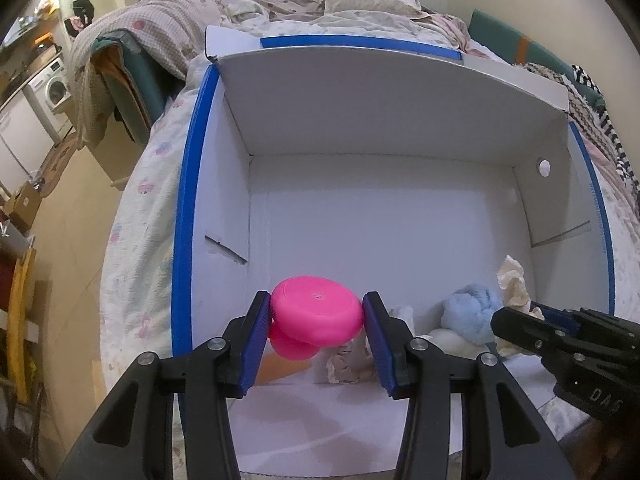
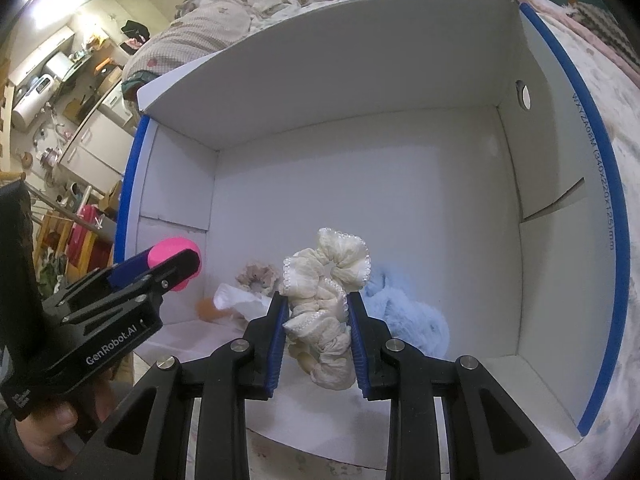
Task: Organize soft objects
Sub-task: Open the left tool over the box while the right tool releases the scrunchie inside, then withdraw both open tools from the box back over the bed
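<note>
The sorting looked well along: a blue fluffy piece, a beige scrunchie and a white cloth already lay in the near corner of the white box on the bed. Two items remained in the air above it. The left gripper had its fingers partly closed on a pink squishy toy — the right gripper pinched a cream scrunchie, fingers narrowed onto its folds.
</note>
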A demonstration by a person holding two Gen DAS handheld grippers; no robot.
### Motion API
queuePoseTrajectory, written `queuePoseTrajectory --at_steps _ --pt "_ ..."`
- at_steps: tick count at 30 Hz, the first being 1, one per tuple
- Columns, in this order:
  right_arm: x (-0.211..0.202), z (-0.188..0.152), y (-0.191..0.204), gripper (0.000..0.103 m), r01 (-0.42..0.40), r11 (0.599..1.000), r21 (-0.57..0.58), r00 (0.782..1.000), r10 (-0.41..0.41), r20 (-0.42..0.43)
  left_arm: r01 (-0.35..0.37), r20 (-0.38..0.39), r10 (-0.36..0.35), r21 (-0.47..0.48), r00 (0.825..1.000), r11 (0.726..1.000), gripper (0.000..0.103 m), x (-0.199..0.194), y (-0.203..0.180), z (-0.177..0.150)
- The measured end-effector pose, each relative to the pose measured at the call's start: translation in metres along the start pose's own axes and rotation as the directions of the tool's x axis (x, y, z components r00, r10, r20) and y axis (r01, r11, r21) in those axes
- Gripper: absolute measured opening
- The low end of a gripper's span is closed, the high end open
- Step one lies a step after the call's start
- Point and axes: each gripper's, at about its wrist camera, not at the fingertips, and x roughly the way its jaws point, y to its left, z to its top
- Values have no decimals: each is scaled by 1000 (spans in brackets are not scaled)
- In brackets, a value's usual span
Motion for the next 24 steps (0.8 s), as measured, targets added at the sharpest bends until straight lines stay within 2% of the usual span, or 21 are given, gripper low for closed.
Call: queuePoseTrajectory --at_steps 5,6,7,8,9,11,13,18,24 --pt "0 1 -3 35 -13 1000 10 1000 13 3 2 -2 -2 -2 1000 1000 43 -1 0 0" --pt "0 1 -4 41 -18 1000 14 1000 18 5 3 -1 -3 -2 1000 1000 43 -1 0 0" --pt "0 1 -4 54 -22 1000 18 1000 22 7 4 0 -4 -1 1000 1000 43 -2 0 0" --pt "-1 2 -5 61 -25 999 21 1000 25 11 6 2 -6 1 1000 1000 43 -3 0 0" --pt "-2 2 -5 65 -28 999 24 999 28 17 11 6 -11 1 1000 1000 43 -4 -1 0" --pt "-6 2 -6 66 -37 999 32 999 36 40 6 19 -6 1 1000 1000 44 -7 0 1" --pt "-8 4 -6 76 -27 999 35 998 26 55 -2 29 2 -4 1000 1000 51 -9 0 2" --pt "-12 5 -9 80 -15 999 52 997 11 81 -11 33 12 -7 999 1000 64 -11 0 3" --pt "-10 6 -9 90 -9 998 56 997 5 77 -11 19 12 -8 1000 1000 64 -10 -1 3"
